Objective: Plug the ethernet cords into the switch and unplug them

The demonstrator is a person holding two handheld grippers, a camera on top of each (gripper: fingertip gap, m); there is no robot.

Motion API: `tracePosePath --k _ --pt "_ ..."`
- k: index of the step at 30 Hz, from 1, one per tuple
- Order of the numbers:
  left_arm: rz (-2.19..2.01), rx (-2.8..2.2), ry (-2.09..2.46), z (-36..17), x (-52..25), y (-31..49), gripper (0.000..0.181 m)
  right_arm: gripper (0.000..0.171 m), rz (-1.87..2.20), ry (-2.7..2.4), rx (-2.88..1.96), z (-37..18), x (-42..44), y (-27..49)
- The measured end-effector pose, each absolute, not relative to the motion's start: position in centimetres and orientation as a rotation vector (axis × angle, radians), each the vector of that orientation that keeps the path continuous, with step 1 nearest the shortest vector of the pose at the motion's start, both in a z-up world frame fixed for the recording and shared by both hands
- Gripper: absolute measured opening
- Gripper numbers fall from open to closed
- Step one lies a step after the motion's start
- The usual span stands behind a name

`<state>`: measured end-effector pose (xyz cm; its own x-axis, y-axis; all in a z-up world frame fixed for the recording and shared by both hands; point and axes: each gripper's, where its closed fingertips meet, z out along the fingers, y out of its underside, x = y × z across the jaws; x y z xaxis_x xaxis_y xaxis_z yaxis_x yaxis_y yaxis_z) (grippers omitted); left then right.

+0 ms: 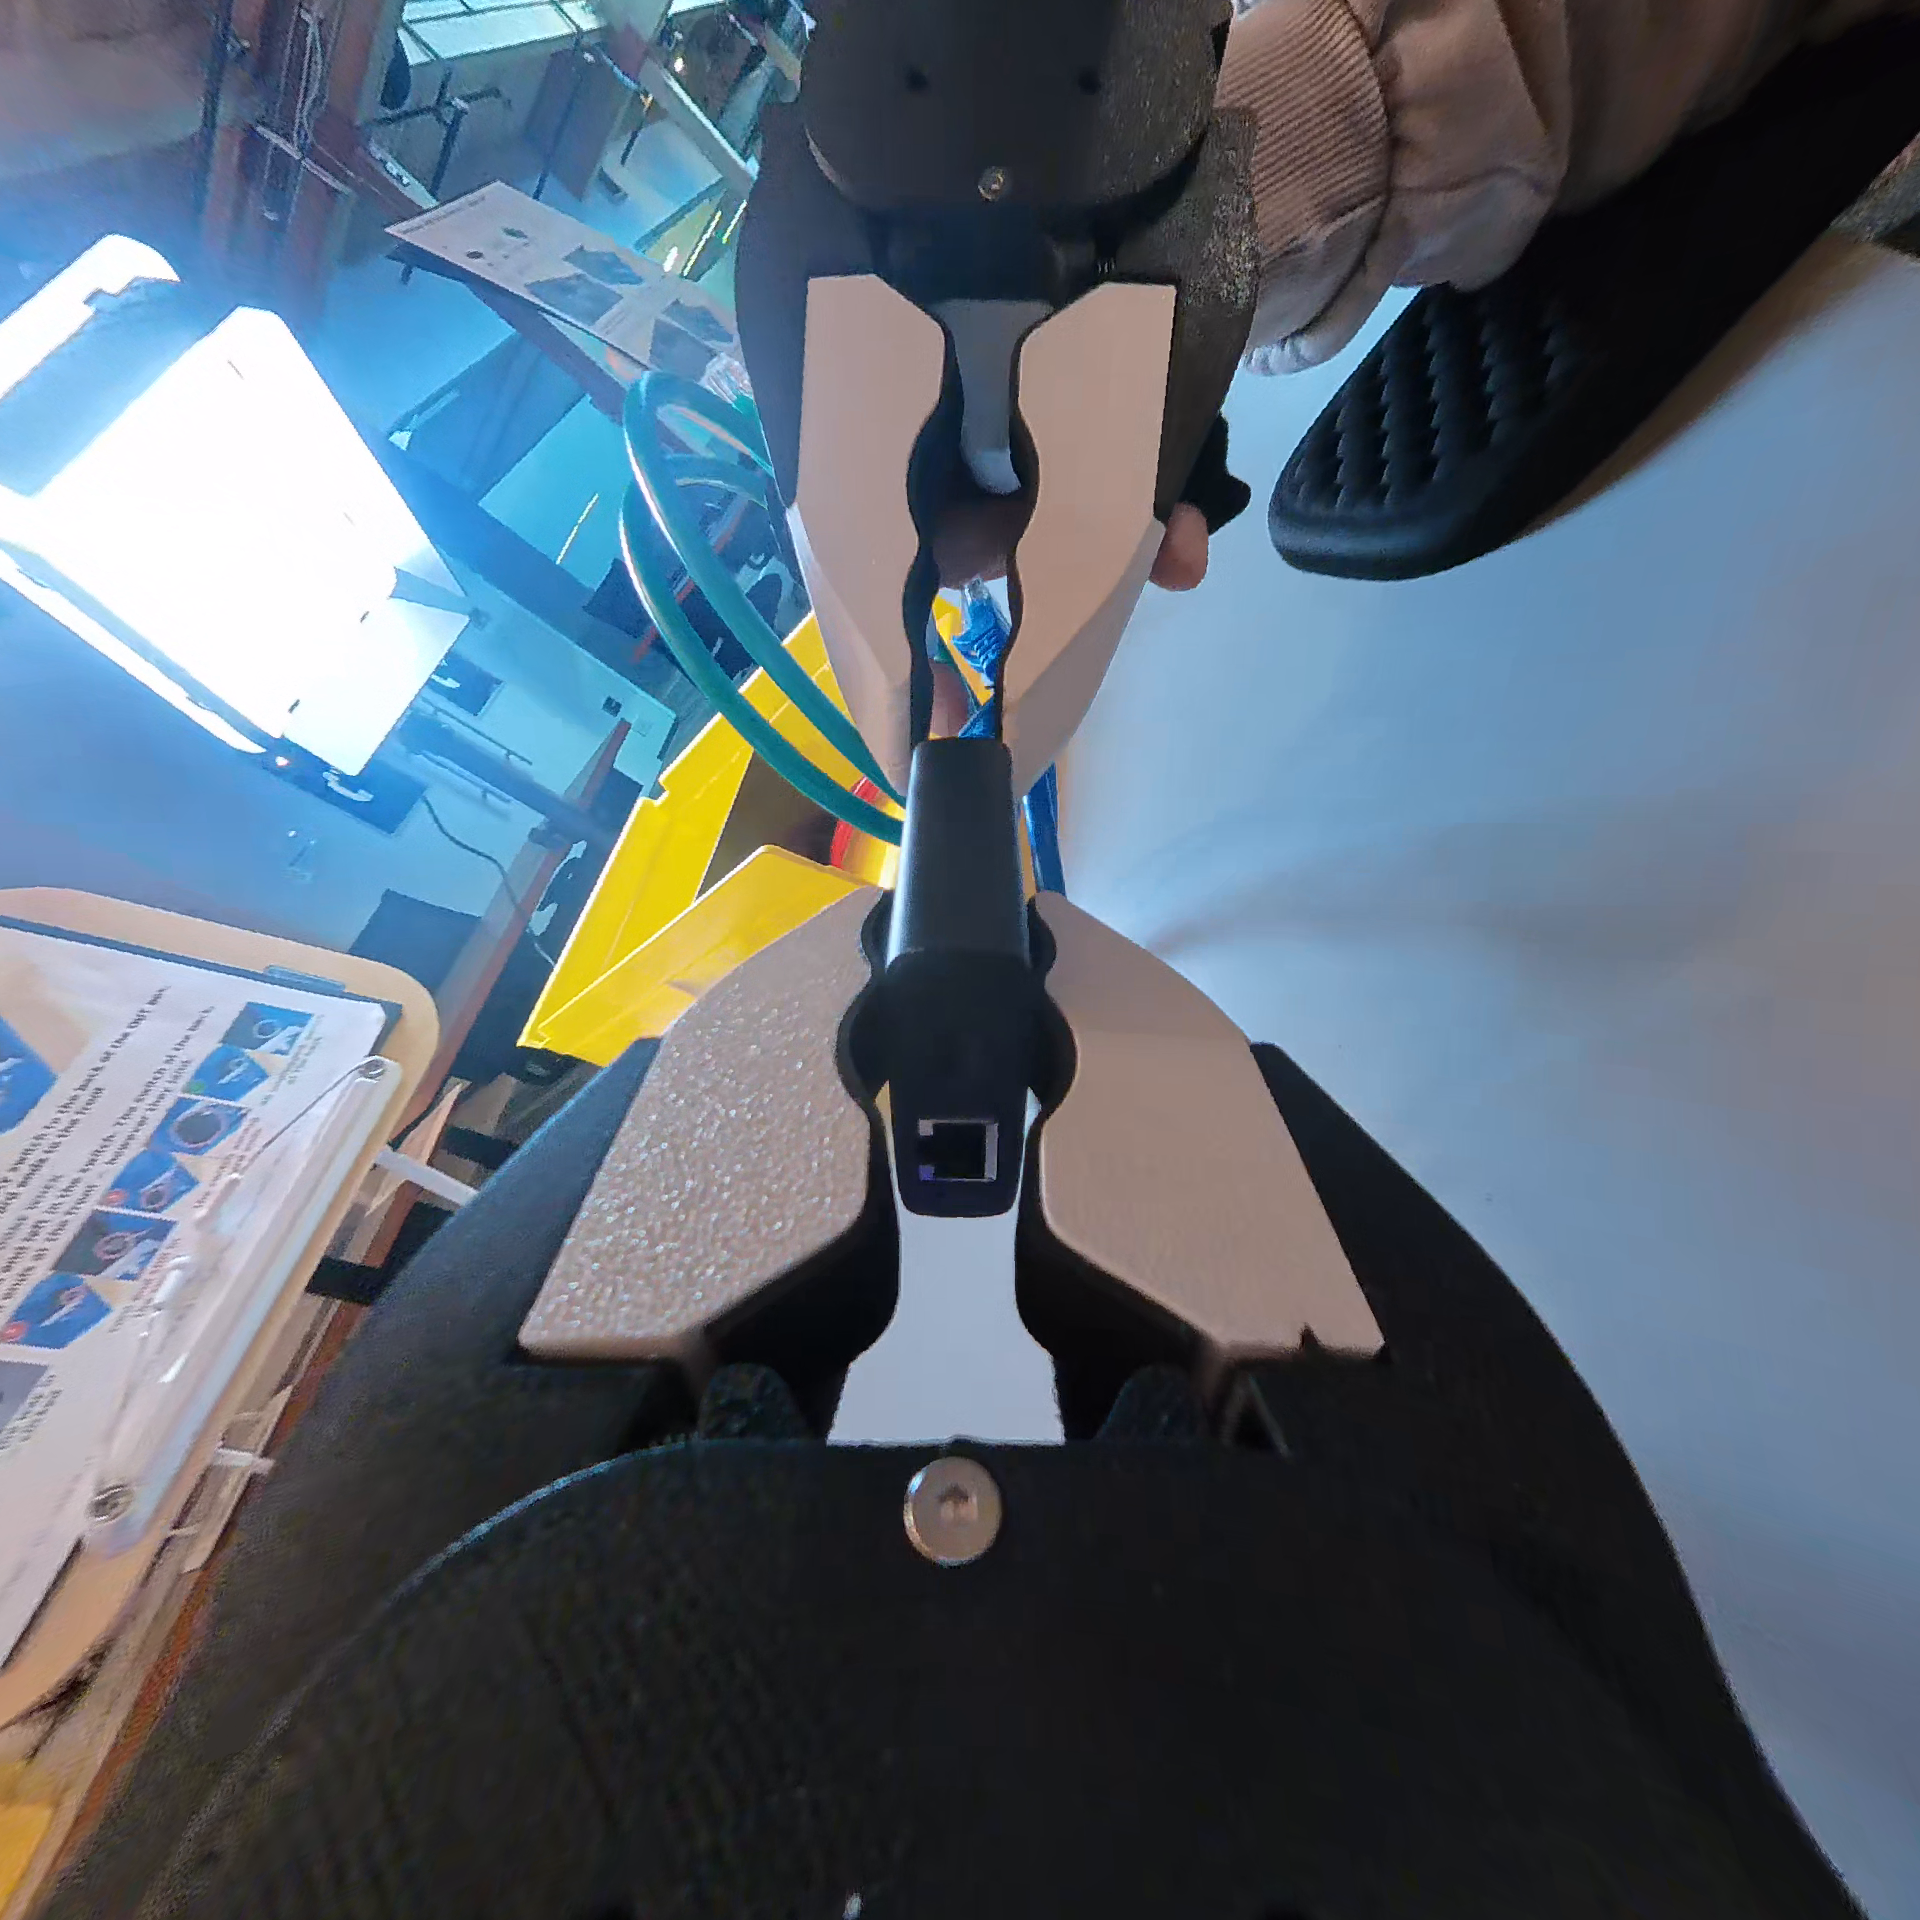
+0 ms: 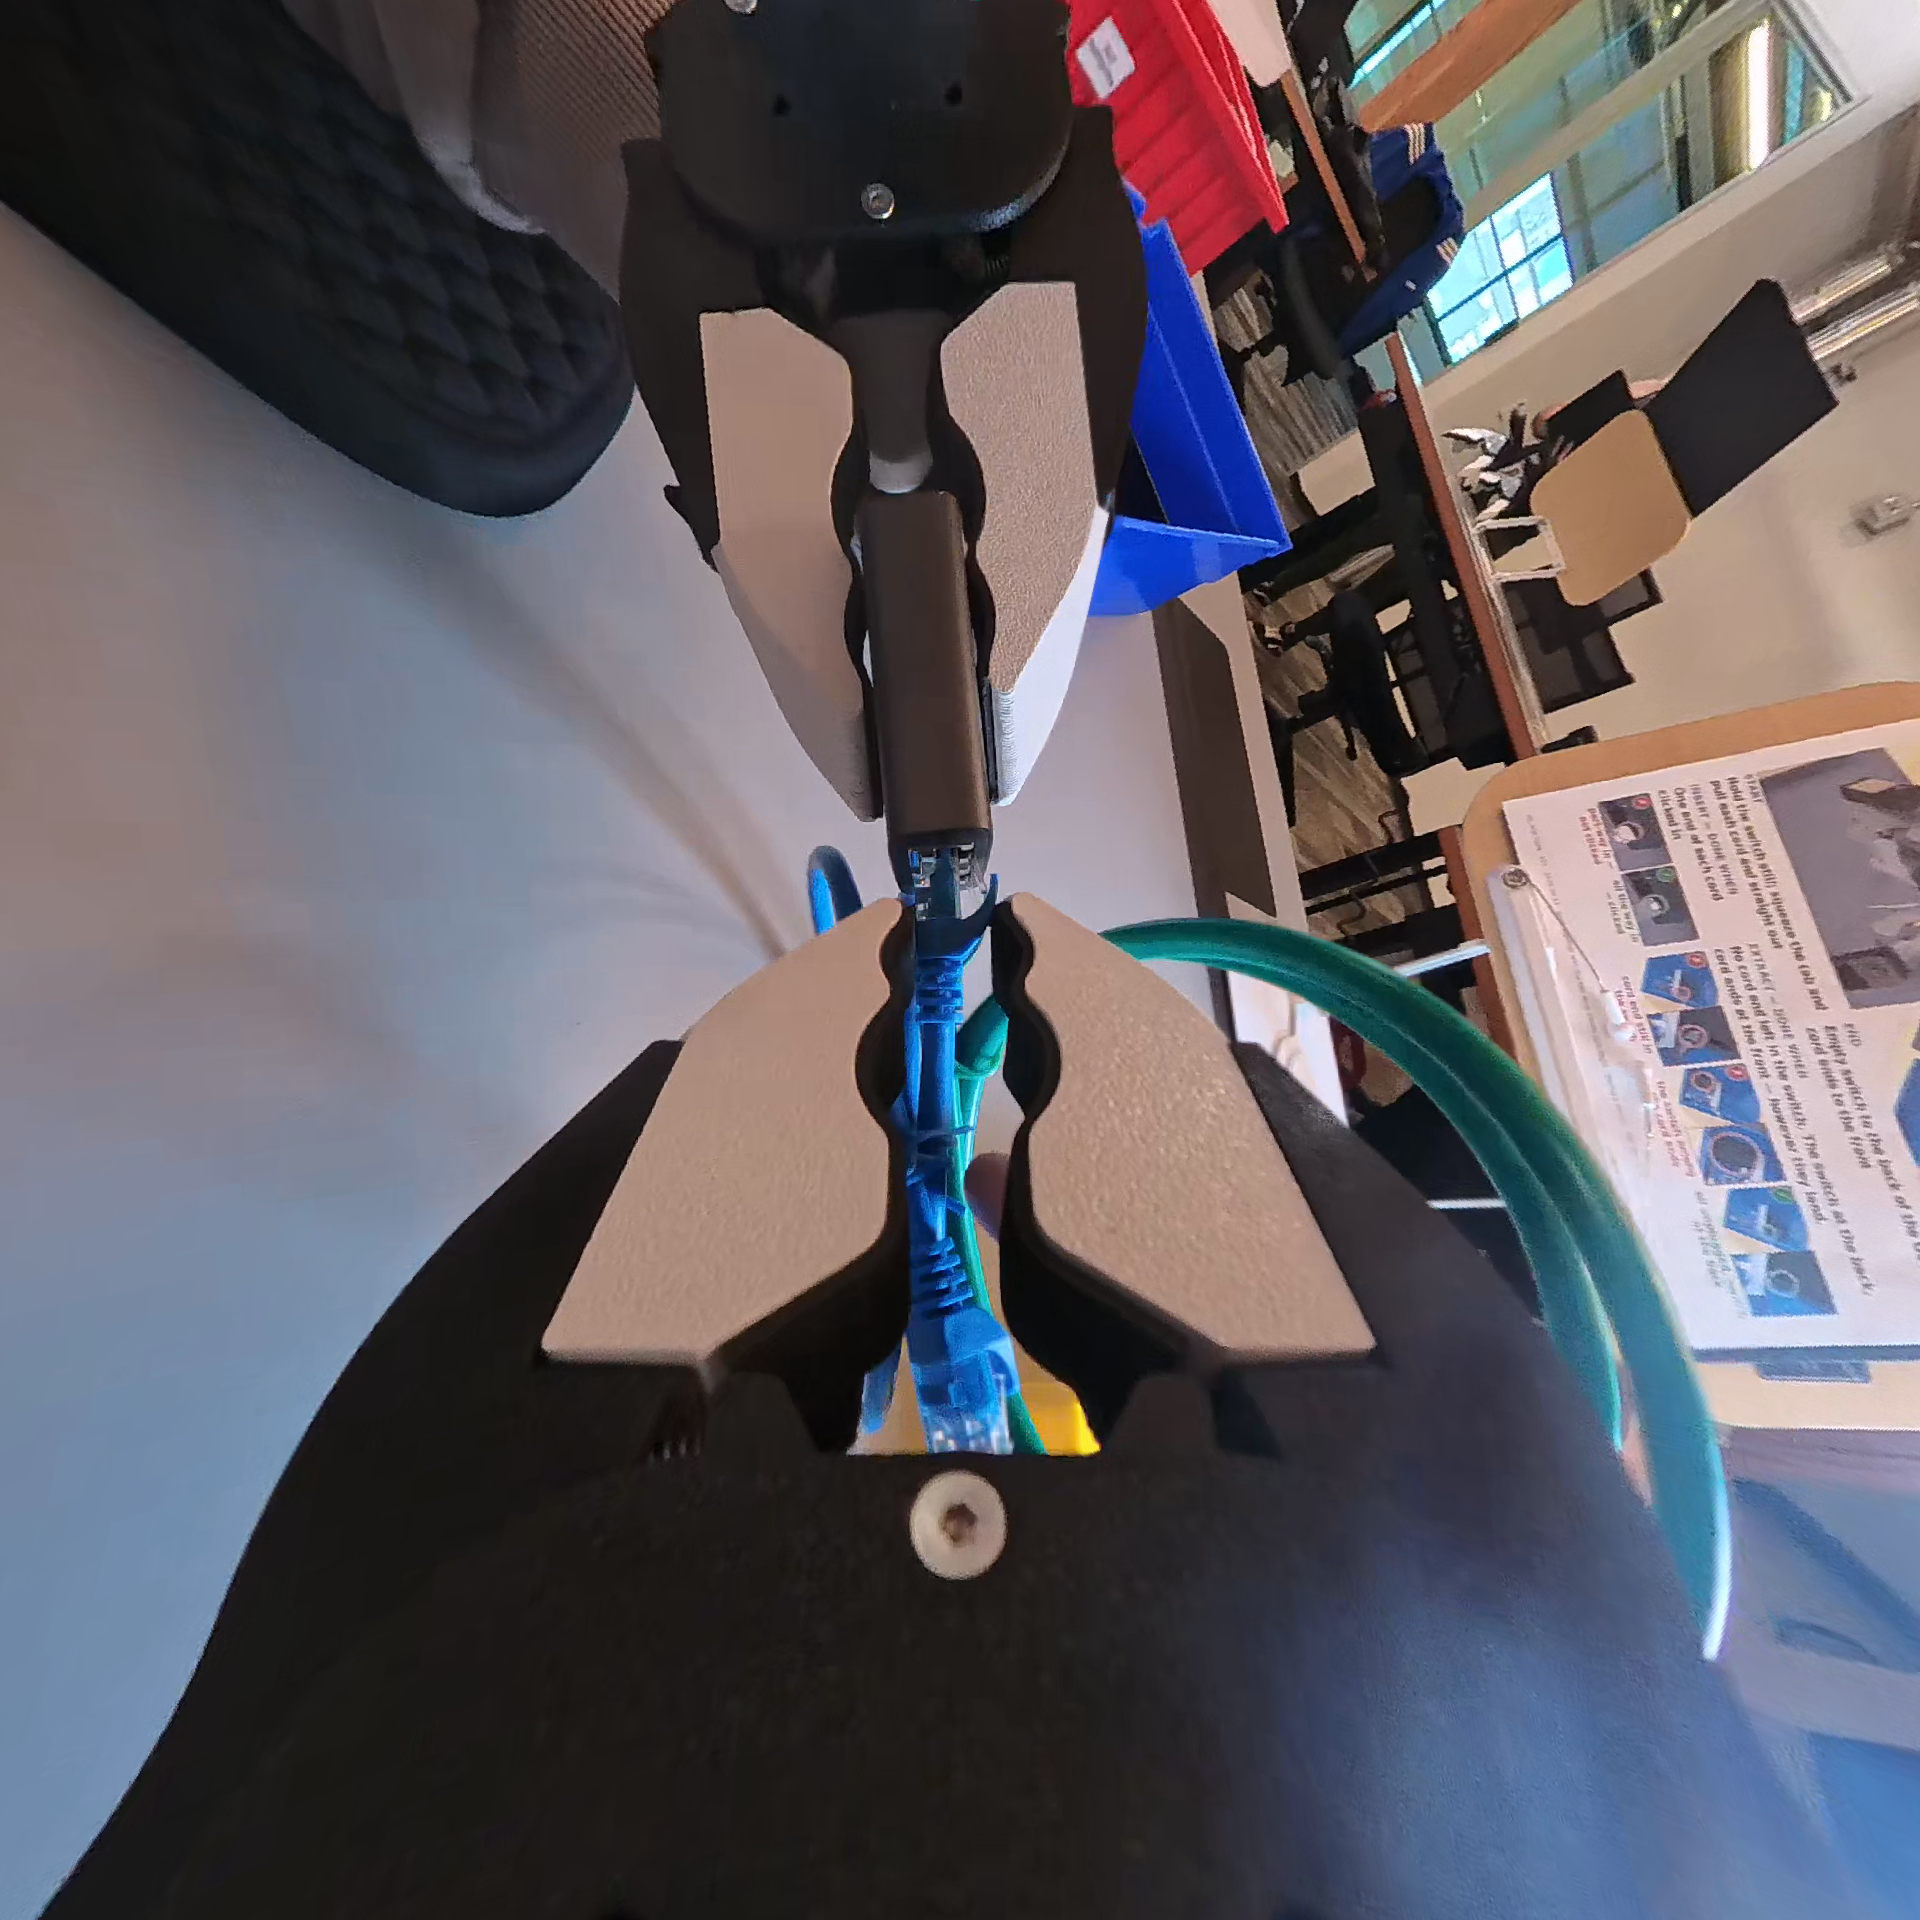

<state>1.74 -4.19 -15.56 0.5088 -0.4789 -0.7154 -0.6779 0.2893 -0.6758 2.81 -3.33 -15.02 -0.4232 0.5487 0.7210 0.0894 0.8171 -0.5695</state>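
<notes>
My left gripper [image 1: 956, 914] is shut on the small black switch [image 1: 956, 862], held above the table with an empty port [image 1: 961, 1148] facing its camera. My right gripper [image 2: 945, 914] faces it, shut on the blue ethernet cord [image 2: 940, 997] just behind its plug. That plug [image 2: 940, 868] sits in the mouth of the switch's [image 2: 925, 675] far port; how deep it is seated I cannot tell. The cord's other blue plug [image 2: 971, 1392] hangs loose between the right fingers. A green cord [image 2: 1455, 1039] loops out to the right and also passes between those fingers.
A yellow bin [image 1: 665, 935] lies under the grippers on the white table [image 1: 1507, 935]. A blue bin [image 2: 1195, 416] and a red bin [image 2: 1174, 104] stand at the table edge. An instruction sheet [image 2: 1714, 1039] lies on a wooden board. A black mesh chair part [image 1: 1455, 447] is close by. Both grippers' tips are close together, under 4 cm apart.
</notes>
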Motion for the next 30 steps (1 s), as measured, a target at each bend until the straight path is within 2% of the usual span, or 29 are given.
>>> tracePosePath --k 7,14,18,30 --pt "0.032 -1.497 1.023 -17.9 0.7 -2.8 0.023 0.013 0.545 -1.995 -0.585 -16.4 2.3 -2.3" --pt "0.314 -1.503 1.062 -17.2 -0.1 -2.7 0.025 0.013 0.416 -1.998 -0.67 -17.1 1.8 -1.2" --pt "0.428 -1.56 1.157 -19.2 -0.4 -2.1 0.022 0.013 0.376 -2.02 -0.66 -17.8 1.6 -1.6" --pt "0.477 -1.636 1.155 -19.6 -0.7 -1.8 0.021 0.014 0.379 -2.017 -0.602 -17.8 1.7 -1.7"
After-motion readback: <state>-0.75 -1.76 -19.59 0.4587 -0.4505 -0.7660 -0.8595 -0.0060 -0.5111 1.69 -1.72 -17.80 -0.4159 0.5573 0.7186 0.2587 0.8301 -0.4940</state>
